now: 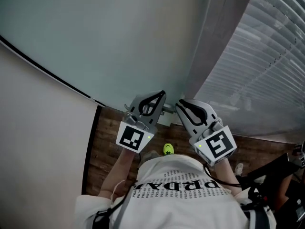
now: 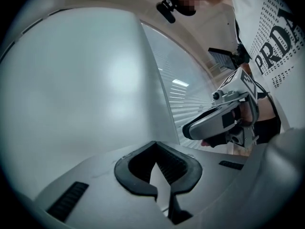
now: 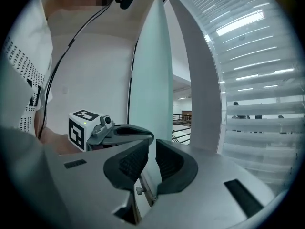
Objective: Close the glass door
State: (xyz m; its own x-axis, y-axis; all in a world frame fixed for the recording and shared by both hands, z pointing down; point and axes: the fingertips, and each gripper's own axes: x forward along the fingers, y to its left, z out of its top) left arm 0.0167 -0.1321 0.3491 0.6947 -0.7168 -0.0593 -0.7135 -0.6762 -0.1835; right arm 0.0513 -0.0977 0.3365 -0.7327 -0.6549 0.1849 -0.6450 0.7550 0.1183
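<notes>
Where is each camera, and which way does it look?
Head view: on the person's head, looking steeply down at the glass door; shows left gripper, right gripper and shirt.
Left gripper view: on the left gripper, facing the door along its shut jaws; shows the right gripper.
Right gripper view: on the right gripper, facing the door's edge; shows the left gripper.
Shared: both gripper views see the door.

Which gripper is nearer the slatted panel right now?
Right. The right gripper sits close beside the slatted panel; the left gripper is farther from it, in front of the frosted glass door.
</notes>
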